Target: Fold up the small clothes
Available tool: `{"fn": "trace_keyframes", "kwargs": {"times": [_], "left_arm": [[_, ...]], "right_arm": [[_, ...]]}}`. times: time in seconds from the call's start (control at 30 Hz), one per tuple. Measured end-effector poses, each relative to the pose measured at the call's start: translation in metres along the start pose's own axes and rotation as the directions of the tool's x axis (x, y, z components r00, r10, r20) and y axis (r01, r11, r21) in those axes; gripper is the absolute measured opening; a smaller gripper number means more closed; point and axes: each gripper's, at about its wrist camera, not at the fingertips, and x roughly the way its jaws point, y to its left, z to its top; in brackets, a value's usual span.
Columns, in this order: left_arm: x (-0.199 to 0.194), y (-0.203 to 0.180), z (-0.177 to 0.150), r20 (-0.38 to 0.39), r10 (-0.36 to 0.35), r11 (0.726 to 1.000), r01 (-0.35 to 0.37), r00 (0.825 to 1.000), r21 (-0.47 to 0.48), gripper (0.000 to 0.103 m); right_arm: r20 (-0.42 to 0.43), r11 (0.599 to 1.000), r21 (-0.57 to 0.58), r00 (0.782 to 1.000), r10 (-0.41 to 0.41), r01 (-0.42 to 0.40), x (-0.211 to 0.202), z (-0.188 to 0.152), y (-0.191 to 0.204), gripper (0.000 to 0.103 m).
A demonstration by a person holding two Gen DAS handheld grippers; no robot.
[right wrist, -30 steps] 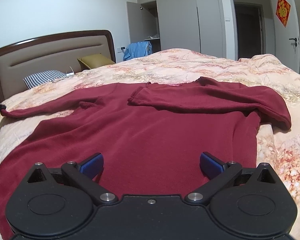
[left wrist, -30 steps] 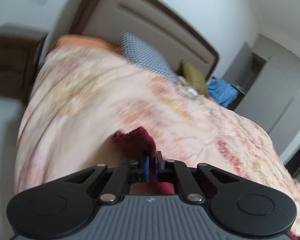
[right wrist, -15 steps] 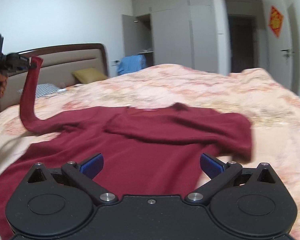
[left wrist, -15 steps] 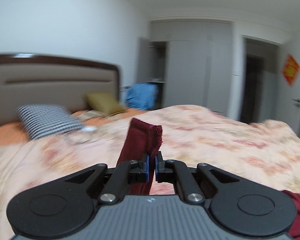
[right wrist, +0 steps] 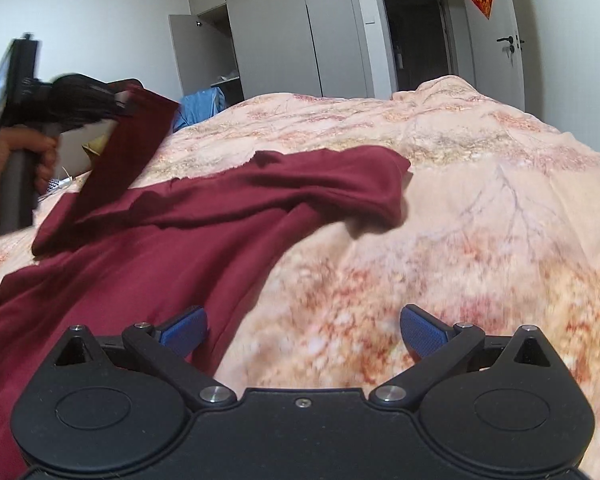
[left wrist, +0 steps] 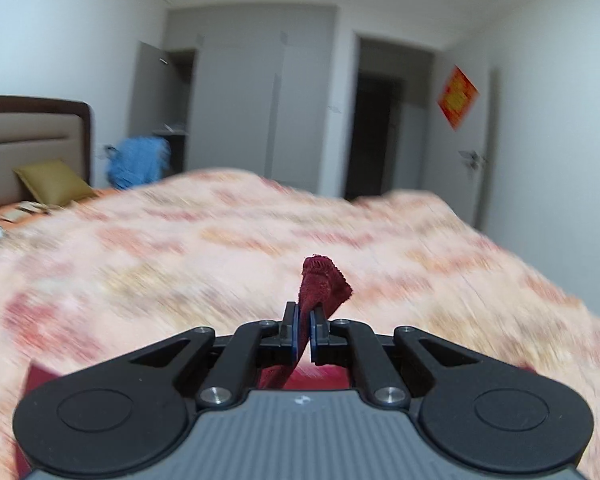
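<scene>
Over the floral bedspread (right wrist: 480,216) my left gripper (left wrist: 305,334) has its jaws pinched on the cuff of the left sleeve (right wrist: 116,160), raised clear of the bed. That maroon sweater (right wrist: 148,264) lies spread across the near left part of the bed, its other sleeve (right wrist: 324,184) already folded over the chest. My right gripper (right wrist: 302,334) hangs wide apart, empty, above the sweater's right side seam. I judge the sleeve fold is in hand; next I should carry the cuff across the body and lay it flat. Bedspread to the right gives ample room.
</scene>
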Motion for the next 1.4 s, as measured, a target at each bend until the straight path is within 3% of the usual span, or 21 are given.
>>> {"fn": "trace_keyframes", "kwargs": {"times": [0.27,0.5,0.57,0.6,0.63,0.67,0.8,0.93,1.03,1.23,1.4], "left_arm": [[0.014,-0.045,-0.074,-0.126,-0.065,0.992,0.077,0.99,0.095,0.006],[0.008,-0.038,-0.082,-0.184,-0.123,0.988,0.138,0.975,0.072,0.008],[0.006,-0.035,-0.079,-0.202,-0.138,0.987,0.152,0.969,0.055,0.019],[0.005,-0.033,-0.078,-0.21,-0.147,0.986,0.16,0.966,0.048,0.034],[0.001,-0.031,-0.077,-0.216,-0.153,0.985,0.166,0.964,0.04,0.057],[-0.003,-0.027,-0.077,-0.212,-0.158,0.985,0.169,0.964,0.032,0.067],[-0.023,-0.011,-0.071,-0.209,-0.17,0.983,0.181,0.963,0.033,0.074],[-0.052,0.021,-0.076,-0.191,-0.093,0.992,0.108,0.977,0.065,0.081],[-0.072,0.054,-0.087,-0.191,0.009,0.994,0.012,0.982,0.109,0.084],[-0.096,0.124,-0.106,-0.2,0.232,0.968,-0.205,0.952,0.146,0.089],[-0.091,0.157,-0.113,-0.218,0.299,0.951,-0.271,0.929,0.149,0.092]], "right_arm": [[-0.004,0.999,-0.046,1.0,-0.013,0.013,0.006,-0.005,0.008,0.103],[-0.013,0.998,-0.061,1.0,-0.024,0.023,0.01,-0.007,0.01,0.103],[-0.014,0.998,-0.058,1.0,-0.023,0.023,0.011,-0.007,0.01,0.103],[-0.015,0.998,-0.057,1.0,-0.023,0.022,0.011,-0.007,0.009,0.103],[-0.016,0.998,-0.055,1.0,-0.023,0.022,0.012,-0.007,0.009,0.103],[-0.017,0.998,-0.053,1.0,-0.023,0.022,0.012,-0.008,0.009,0.103],[-0.018,0.999,-0.049,1.0,-0.024,0.023,0.014,-0.008,0.008,0.103],[-0.015,0.998,-0.05,1.0,-0.025,0.024,0.013,-0.009,0.008,0.103],[-0.013,0.998,-0.054,1.0,-0.027,0.027,0.013,-0.009,0.009,0.103],[0.05,0.998,-0.047,0.998,-0.04,0.043,0.01,0.009,0.016,0.102],[0.065,0.999,-0.037,0.997,0.03,-0.028,0.042,0.051,0.038,0.097]]}}
